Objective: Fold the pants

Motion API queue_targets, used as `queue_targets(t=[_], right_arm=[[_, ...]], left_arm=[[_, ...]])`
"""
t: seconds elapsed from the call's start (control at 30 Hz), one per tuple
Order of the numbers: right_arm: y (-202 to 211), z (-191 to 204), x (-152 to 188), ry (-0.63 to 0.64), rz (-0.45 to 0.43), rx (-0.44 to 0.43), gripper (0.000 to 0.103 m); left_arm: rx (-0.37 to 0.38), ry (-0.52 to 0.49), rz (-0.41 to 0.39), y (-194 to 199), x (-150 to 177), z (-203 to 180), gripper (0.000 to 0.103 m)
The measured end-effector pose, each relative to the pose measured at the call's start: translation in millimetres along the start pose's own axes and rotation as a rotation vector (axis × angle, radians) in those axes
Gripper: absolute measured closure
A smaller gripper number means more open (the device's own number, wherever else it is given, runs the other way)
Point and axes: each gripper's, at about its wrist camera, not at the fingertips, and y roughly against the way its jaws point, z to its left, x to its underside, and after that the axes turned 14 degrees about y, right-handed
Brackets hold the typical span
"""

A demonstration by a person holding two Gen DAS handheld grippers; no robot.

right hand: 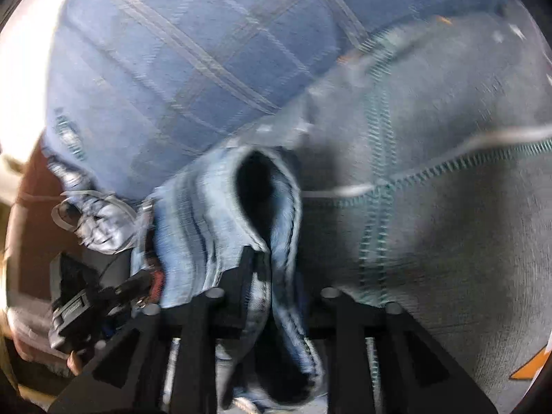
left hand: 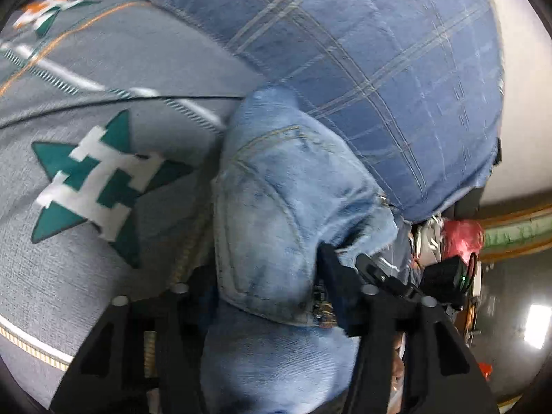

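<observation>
Light-blue jeans [left hand: 276, 189] lie bunched on a bed, a back pocket seam facing up in the left wrist view. My left gripper [left hand: 265, 265] straddles this bundle. Its right finger [left hand: 327, 258] touches the denim edge, its left finger is hidden under the cloth, and the fabric sits loose, so I read the jaws as open. In the blurred right wrist view, the jeans [right hand: 214, 207] show an open loop of waistband. My right gripper [right hand: 286, 276] is open, with a gap between the denim and its right finger [right hand: 331, 296]. The other gripper's black body [right hand: 76, 293] shows at the lower left.
The jeans rest where a blue plaid blanket [left hand: 362, 51] meets a grey bedspread [left hand: 86, 276] with teal star patterns. Past the bed edge are a red bag [left hand: 462, 234] and a white wall [left hand: 524, 103]. Crumpled pale cloth [right hand: 96, 220] lies over brown floor [right hand: 34, 207].
</observation>
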Motion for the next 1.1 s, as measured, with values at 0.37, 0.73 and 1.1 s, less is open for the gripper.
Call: queue_targets(t=[0.37,0.73,1.1], right_arm=[[52.9,41.1,25.7,0.133,-0.075,-0.035,0.052],[55.5,49.7,46.3,0.179,-0.009,-0.011,0.092],[40.1,45.9,53.9,0.202,0.010,0.090,0.082]], left_arm=[[-0.060,-0.104,-0.099,43.8,27.5,-14.1,0.041],[-0.180,-0.167,-0.100,24.4,38.3,-16.9,0.039],[-0.200,-0.156,-0.125,27.2,44.6,-8.8,0.032]])
